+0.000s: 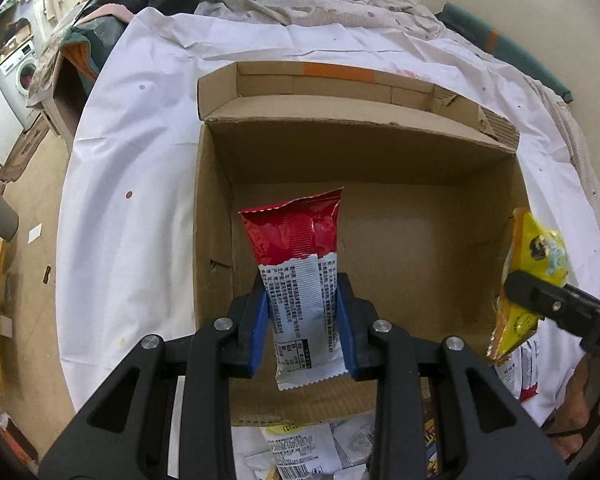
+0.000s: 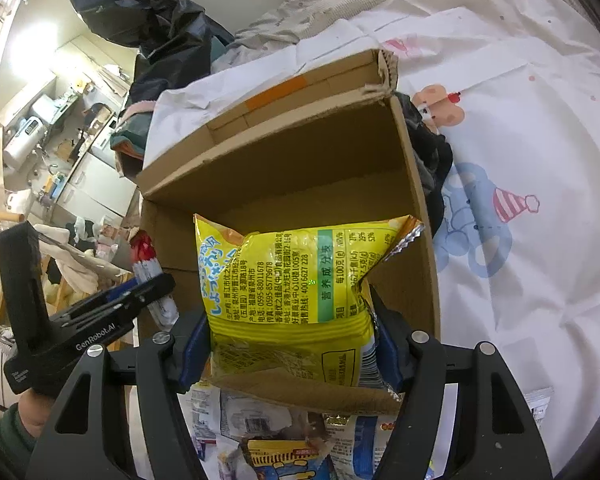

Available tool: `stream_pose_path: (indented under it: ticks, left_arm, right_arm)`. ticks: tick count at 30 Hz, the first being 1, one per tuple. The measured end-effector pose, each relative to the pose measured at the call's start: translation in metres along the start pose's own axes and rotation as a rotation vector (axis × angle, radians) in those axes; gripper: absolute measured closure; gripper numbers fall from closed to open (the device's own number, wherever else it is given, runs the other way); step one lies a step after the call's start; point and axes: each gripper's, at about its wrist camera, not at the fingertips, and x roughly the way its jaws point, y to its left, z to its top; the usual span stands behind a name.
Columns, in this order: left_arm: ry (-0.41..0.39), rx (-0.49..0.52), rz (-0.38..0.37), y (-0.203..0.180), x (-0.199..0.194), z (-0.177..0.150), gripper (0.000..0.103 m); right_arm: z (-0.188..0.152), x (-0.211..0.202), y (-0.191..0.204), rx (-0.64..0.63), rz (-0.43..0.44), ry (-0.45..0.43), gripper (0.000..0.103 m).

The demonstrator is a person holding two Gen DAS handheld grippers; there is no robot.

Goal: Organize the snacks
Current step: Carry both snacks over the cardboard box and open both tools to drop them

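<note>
My left gripper (image 1: 304, 312) is shut on a red and white snack packet (image 1: 300, 276), held over the near left part of an open cardboard box (image 1: 380, 160) whose floor shows bare. My right gripper (image 2: 292, 328) is shut on a puffy yellow snack bag (image 2: 292, 280), held over the same cardboard box (image 2: 300, 176). From the left wrist view the yellow bag (image 1: 532, 272) hangs at the box's right wall in the right gripper (image 1: 540, 300). From the right wrist view the left gripper (image 2: 148, 284) with the red packet (image 2: 146, 256) shows at the box's left side.
The box sits on a white sheet (image 1: 140, 160) spread over a bed, with a cartoon-print cover (image 2: 500, 200) to its right. Several loose snack packets (image 1: 300, 448) lie in front of the box's near wall. A dark garment (image 2: 432, 152) lies against the box's right wall.
</note>
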Motion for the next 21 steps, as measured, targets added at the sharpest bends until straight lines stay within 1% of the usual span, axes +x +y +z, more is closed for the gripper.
stream_pose_path:
  ticks: [1, 3, 8, 13, 17, 21]
  left_arm:
    - [0.015, -0.018, -0.007, 0.001, 0.002, -0.001, 0.076]
    - [0.018, -0.042, -0.029, 0.002, 0.003, -0.002, 0.076]
    - [-0.023, -0.021, 0.001, -0.001, 0.000, -0.002, 0.076]
    - [-0.011, -0.038, -0.025, 0.002, -0.004, -0.002, 0.076]
    - [-0.038, -0.012, 0.003, -0.001, -0.008, -0.003, 0.076]
    - [-0.029, -0.010, -0.004, -0.001, -0.007, -0.004, 0.075]
  right_arm:
    - [0.000, 0.003, 0.001, -0.005, -0.010, 0.008, 0.032]
    - [0.000, 0.007, 0.005, -0.014, -0.020, 0.015, 0.032]
    - [-0.001, 0.011, 0.010, -0.031, -0.028, 0.017, 0.032]
    - [0.000, 0.006, 0.010, -0.020, -0.006, -0.014, 0.031]
    - [-0.001, 0.006, 0.007, -0.008, -0.003, -0.009, 0.030]
    - [-0.003, 0.005, 0.010, -0.032, -0.011, -0.012, 0.030]
